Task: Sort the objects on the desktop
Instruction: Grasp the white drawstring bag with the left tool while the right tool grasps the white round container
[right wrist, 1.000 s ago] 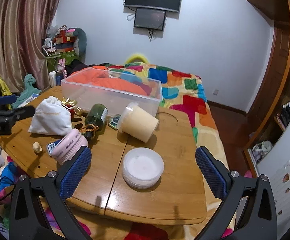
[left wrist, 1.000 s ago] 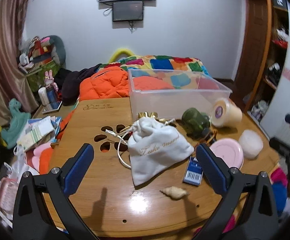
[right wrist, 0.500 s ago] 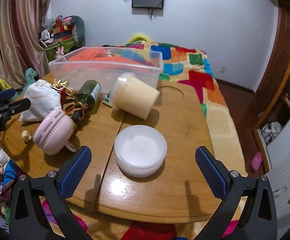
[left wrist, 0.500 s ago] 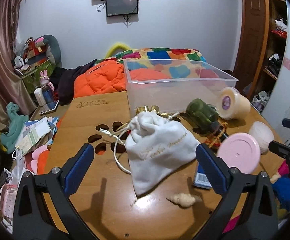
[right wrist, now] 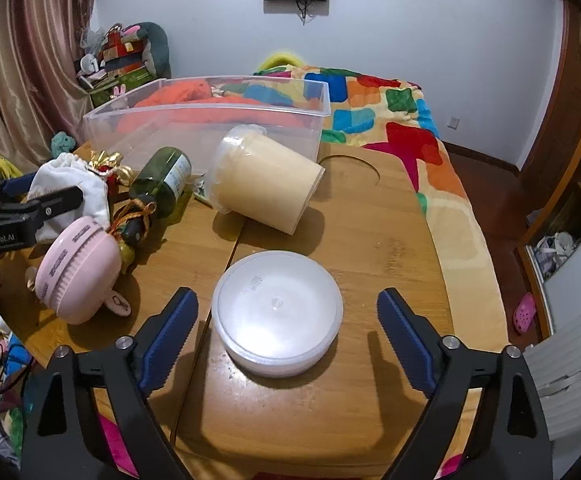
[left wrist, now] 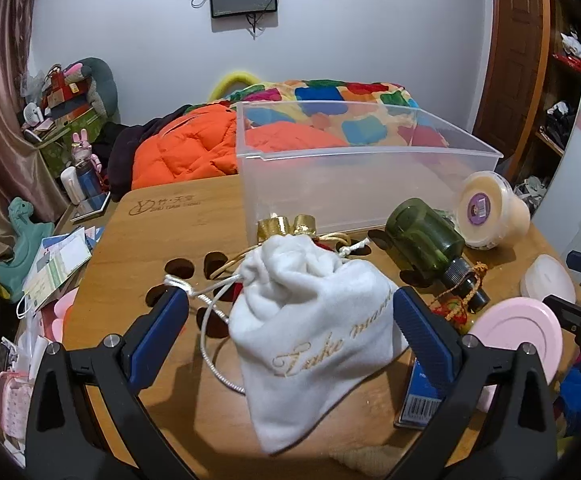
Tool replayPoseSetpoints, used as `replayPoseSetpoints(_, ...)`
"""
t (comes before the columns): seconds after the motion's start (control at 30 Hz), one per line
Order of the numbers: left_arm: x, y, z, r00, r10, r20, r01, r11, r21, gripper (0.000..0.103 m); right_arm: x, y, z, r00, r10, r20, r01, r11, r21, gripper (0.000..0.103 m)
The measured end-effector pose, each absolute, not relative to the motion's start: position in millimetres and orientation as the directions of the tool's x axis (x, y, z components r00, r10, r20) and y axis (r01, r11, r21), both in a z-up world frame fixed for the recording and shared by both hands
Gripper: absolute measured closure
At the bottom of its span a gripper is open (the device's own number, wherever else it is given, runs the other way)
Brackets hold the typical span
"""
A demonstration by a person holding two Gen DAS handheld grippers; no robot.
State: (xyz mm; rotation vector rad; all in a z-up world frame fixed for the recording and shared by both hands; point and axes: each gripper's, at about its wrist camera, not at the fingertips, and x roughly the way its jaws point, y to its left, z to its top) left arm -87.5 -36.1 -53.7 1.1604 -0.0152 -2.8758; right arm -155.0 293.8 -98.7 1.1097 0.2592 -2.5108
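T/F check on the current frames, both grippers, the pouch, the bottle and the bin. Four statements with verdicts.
1. The left gripper is open around the white pouch. True.
2. The right gripper is shut on the round plastic container. False: it is open, fingers either side, not touching.
3. The green bottle stands upright. False: it lies on its side.
4. The clear bin has no desktop objects inside. True.

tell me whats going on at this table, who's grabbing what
A person holds two grippers over a cluttered wooden table. The left gripper is open around a white drawstring pouch; the right gripper is open around a round translucent container. Neither is gripped yet. The clear plastic bin behind looks empty.
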Motion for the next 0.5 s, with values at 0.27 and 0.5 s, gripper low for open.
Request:
replayPoseSetpoints(0.27,-96,-34,-56,-0.689,-0.011,-0.725,0.009,-1.000,0.006,0.000,-163,293,-109,-0.567,-0.316,-0.761,0.431,-0.901,0.053,0.022)
replayPoseSetpoints(0.5,-104,-33,-64,-0.646,0.040,-0.763,-0.026,-0.999,-0.031,0.017,-168,291,-118,-0.532,-0.334,-0.778,0.435,-0.896,0.087,0.035)
